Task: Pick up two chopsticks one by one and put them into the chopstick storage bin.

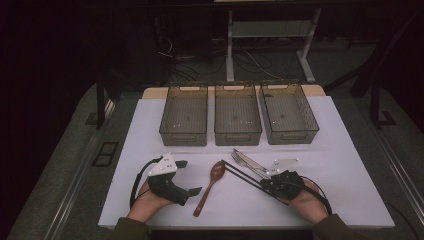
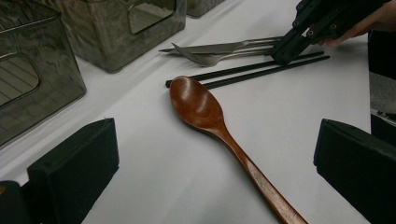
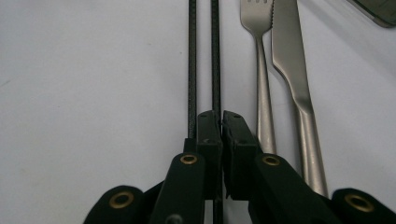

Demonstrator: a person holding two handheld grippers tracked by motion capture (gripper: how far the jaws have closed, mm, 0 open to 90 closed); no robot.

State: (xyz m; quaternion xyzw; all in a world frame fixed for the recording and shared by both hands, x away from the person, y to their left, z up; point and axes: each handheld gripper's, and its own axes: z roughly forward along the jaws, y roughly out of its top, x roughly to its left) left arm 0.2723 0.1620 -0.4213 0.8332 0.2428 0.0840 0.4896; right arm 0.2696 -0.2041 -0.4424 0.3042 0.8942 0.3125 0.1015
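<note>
A brown wooden spoon (image 1: 209, 186) (image 2: 198, 105) lies on the white tabletop (image 1: 345, 175), its handle running between the wide-apart jaws of my open left gripper (image 1: 187, 177) (image 2: 215, 135). To its right lie two black chopsticks (image 1: 240, 172) (image 2: 252, 72) (image 3: 191, 60), then a steel fork (image 3: 261, 70) (image 2: 210, 59) and a steel knife (image 3: 289, 60) (image 2: 210, 47). My right gripper (image 1: 263, 184) (image 3: 221, 114) (image 2: 285, 53) rests low on the table, shut on the right-hand chopstick; the other chopstick passes just left of its jaws.
Three see-through grey bins stand in a row at the back of the table: left (image 1: 183, 137), middle (image 1: 238, 137), right (image 1: 295, 135). Two of them (image 2: 107, 42) rise close behind the spoon in the left gripper view. Bare white surface lies around the cutlery.
</note>
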